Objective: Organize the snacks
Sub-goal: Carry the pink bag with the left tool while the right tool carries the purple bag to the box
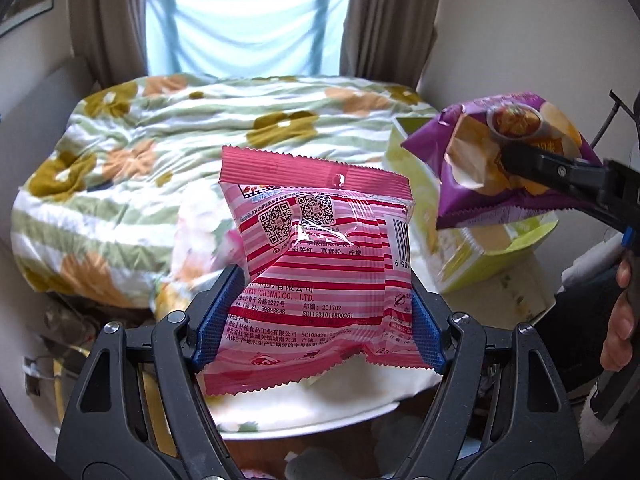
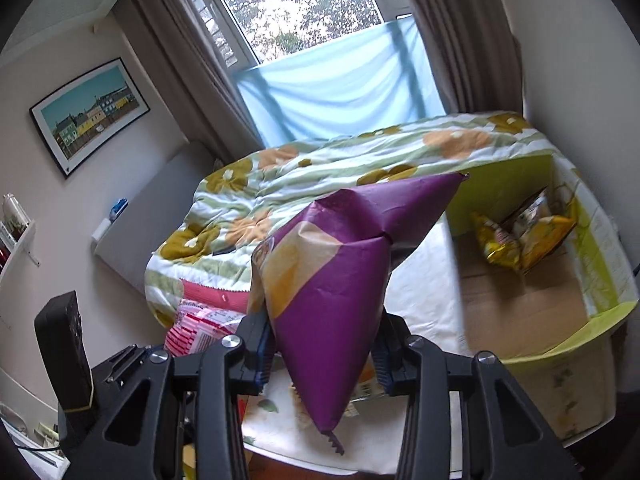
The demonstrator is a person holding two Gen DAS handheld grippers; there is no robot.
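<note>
My left gripper (image 1: 320, 312) is shut on a pink striped snack packet (image 1: 316, 256) and holds it up over the bed's near edge. The packet also shows low left in the right wrist view (image 2: 204, 320). My right gripper (image 2: 324, 344) is shut on a purple chip bag (image 2: 336, 264), held in the air beside a green cardboard box (image 2: 592, 312). In the left wrist view the purple bag (image 1: 500, 160) hangs over that box (image 1: 500, 256), with the right gripper's finger (image 1: 536, 164) clamped across it. Yellow snack bags (image 2: 520, 240) lie inside the box.
A bed with a floral quilt (image 1: 192, 148) fills the middle of both views. Curtains and a window with a blue sheet (image 1: 244, 24) stand behind it. A framed picture (image 2: 88, 116) hangs on the left wall. A black device (image 2: 66, 344) sits low left.
</note>
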